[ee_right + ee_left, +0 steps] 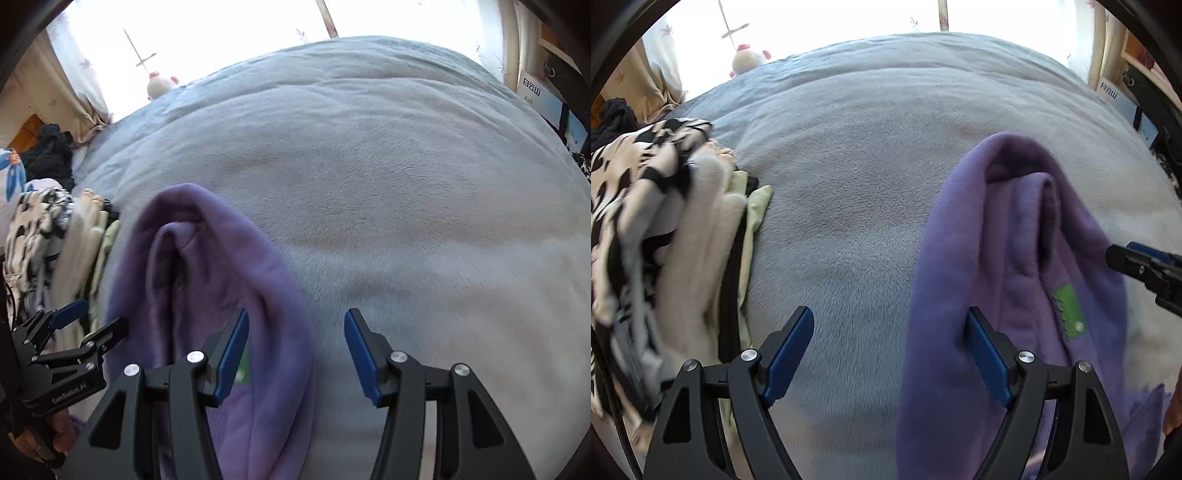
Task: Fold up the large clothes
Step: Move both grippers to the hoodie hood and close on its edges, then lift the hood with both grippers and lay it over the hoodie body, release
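Both claws hover spread and empty: left gripper, right gripper. Beneath them a grey blanket covers the bed, the purple fleece garment bunched lengthwise on it. Grabbing opposite edges would likely spread it flat; open room lies right, away from the clothes pile.

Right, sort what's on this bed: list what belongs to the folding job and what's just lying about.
For the job:
- purple fleece garment
- left claw, open
- right claw, open
- grey blanket, the work surface

Lying about:
- heap of clothes at the bed's left edge
- plush toy by the window
- boxes at right
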Tool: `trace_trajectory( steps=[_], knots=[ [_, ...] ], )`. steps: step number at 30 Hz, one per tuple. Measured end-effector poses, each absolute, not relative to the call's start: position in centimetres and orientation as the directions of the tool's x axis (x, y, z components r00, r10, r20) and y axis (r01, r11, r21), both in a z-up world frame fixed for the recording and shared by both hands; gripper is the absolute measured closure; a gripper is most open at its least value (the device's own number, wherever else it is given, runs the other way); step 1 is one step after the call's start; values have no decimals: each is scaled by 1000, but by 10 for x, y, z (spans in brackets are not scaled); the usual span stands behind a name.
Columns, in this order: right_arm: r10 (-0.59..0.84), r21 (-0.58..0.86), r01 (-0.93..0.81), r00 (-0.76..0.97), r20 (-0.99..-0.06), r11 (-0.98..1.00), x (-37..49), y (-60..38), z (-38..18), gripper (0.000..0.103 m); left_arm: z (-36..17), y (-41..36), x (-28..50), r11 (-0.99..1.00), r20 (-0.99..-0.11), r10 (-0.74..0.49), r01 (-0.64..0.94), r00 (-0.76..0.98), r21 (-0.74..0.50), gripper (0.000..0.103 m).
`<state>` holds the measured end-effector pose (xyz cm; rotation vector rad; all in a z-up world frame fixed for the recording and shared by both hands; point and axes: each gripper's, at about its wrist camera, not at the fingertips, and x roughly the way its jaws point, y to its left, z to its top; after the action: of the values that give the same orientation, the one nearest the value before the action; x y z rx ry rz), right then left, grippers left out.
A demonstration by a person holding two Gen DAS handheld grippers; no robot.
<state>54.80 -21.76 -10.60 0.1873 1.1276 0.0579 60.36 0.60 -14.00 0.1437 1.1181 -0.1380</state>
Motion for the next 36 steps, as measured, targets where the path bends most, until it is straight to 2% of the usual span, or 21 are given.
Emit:
trace_trajectory(
  steps=[2,3,5,6,7,8,9,13,20,29,36],
  knots=[
    [140,177,48,424,-895,983,555,-217,-112,49,-149,7,610,981,-907,-45,192,419,40,22],
    [151,188,48,421,-894,981,559,-218,-116,49,-153,7,613,980,-909,-55,199,413,31,28],
    [177,213,44,405,-897,976,566,-217,-122,52,-160,5,616,977,-916,-84,211,393,1,51],
    [177,211,43,397,-901,977,567,-216,-125,61,-165,6,617,976,-923,-111,218,369,-30,73],
    [171,201,38,386,-906,979,569,-214,-128,70,-167,7,618,974,-926,-130,219,354,-53,92],
    [173,200,31,380,-908,979,569,-214,-130,92,-168,8,617,975,-926,-142,214,349,-68,94],
    [172,199,31,377,-910,980,569,-213,-131,96,-167,7,616,976,-923,-135,209,360,-61,96],
    [156,184,25,428,-890,983,554,-215,-117,97,-150,5,603,974,-905,-95,228,414,2,98],
    [215,248,-4,514,-831,969,507,-232,-59,97,-97,24,565,973,-876,-133,228,463,-28,98],
    [283,267,-121,615,-736,956,401,-221,29,97,-14,52,463,960,-830,-189,276,525,-45,98],
    [281,207,-190,649,-707,960,310,-204,57,97,13,76,374,952,-821,-239,291,518,-94,98]
  ],
)
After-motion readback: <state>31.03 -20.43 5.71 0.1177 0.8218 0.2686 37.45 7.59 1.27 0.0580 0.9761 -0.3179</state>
